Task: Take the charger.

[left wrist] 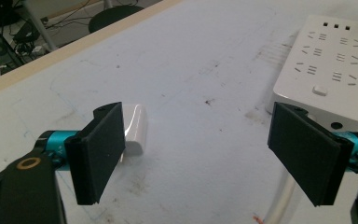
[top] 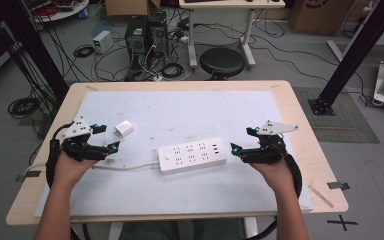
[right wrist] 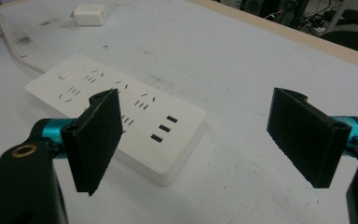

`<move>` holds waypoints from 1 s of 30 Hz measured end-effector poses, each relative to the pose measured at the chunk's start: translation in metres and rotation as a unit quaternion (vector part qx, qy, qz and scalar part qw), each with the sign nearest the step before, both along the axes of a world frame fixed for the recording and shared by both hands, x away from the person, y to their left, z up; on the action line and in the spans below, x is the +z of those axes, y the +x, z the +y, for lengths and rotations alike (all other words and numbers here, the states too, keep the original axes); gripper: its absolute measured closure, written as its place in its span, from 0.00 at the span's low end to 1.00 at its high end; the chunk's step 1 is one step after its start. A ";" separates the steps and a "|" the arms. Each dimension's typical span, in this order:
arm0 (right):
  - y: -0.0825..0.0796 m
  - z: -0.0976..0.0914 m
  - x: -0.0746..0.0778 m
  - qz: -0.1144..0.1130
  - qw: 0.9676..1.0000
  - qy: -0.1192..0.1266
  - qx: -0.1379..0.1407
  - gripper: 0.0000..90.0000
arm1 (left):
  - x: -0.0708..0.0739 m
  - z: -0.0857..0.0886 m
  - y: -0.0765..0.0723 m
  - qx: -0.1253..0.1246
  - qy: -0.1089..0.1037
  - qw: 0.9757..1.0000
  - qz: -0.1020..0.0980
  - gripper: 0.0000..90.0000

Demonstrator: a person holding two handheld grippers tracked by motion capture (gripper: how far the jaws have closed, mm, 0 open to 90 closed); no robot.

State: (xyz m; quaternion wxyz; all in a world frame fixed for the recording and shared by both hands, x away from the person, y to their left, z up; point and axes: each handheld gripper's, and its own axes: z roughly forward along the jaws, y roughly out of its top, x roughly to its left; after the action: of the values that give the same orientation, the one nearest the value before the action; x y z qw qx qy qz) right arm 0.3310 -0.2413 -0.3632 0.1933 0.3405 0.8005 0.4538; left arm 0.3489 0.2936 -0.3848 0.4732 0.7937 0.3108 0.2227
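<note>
one power strip [top: 192, 157], one charger [top: 124, 129], two grippers

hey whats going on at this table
A person holds a gripper in each hand over a white mat. Both the left gripper and right gripper are open and hold nothing. A power strip lies between them, and a small white charger sits near the left gripper, untouched.

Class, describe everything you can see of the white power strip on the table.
The power strip is a flat white rectangular block, plastic by its look, with rounded corners. Its top carries rows of socket slots, three USB slots at one end and a button at the other. It lies flat on the table mat; its white cord trails leftward. Nothing grips it.
</note>
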 end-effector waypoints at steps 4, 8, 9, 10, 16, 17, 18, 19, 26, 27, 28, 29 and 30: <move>-0.002 -0.001 0.003 0.001 1.000 -0.002 0.001 0.20 | 0.001 -0.002 0.004 0.004 0.006 1.000 0.003 0.21; -0.003 -0.004 0.007 -0.003 1.000 -0.001 0.002 0.20 | 0.007 -0.006 0.021 0.007 0.014 1.000 0.005 0.21; -0.004 -0.004 0.008 -0.004 1.000 -0.002 0.003 0.20 | 0.008 -0.007 0.024 0.010 0.021 1.000 0.008 0.21; -0.004 -0.004 0.008 -0.005 1.000 -0.002 0.003 0.20 | 0.009 -0.008 0.027 0.012 0.028 0.999 0.008 0.21; -0.006 -0.003 0.003 -0.004 1.000 -0.003 0.006 0.20 | 0.009 -0.014 0.059 0.005 0.035 0.999 0.022 0.21; -0.006 -0.003 0.003 -0.002 1.000 -0.002 0.006 0.20 | 0.008 -0.015 0.065 0.003 0.039 0.999 0.029 0.21; -0.006 -0.002 0.002 -0.001 1.000 -0.002 0.007 0.20 | 0.005 -0.015 0.070 0.005 0.034 0.999 0.028 0.21; -0.007 -0.002 0.002 -0.002 1.000 -0.004 0.006 0.20 | 0.001 -0.014 0.076 0.008 0.028 0.999 0.032 0.21; -0.008 -0.001 -0.002 0.005 1.000 -0.010 0.003 0.20 | -0.028 -0.011 0.104 0.033 0.051 0.995 0.075 0.21; -0.008 -0.002 -0.003 0.008 1.000 -0.011 0.002 0.20 | -0.031 -0.010 0.106 0.034 0.052 0.995 0.078 0.21; -0.007 -0.002 -0.004 0.005 1.000 -0.010 0.003 0.20 | -0.035 -0.009 0.108 0.038 0.052 0.995 0.081 0.21; -0.007 -0.003 -0.004 0.005 1.000 -0.011 0.002 0.20 | -0.037 -0.009 0.110 0.036 0.053 0.994 0.085 0.21; -0.007 -0.003 -0.004 0.005 1.000 -0.011 0.002 0.20 | -0.037 -0.009 0.110 0.036 0.053 0.994 0.085 0.21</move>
State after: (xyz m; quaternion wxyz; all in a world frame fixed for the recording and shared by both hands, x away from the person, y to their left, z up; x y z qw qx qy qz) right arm 0.3243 -0.2442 -0.3673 0.1921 0.3395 0.8070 0.4435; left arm 0.4589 0.2850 -0.4217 0.3940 0.8222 0.3654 0.1878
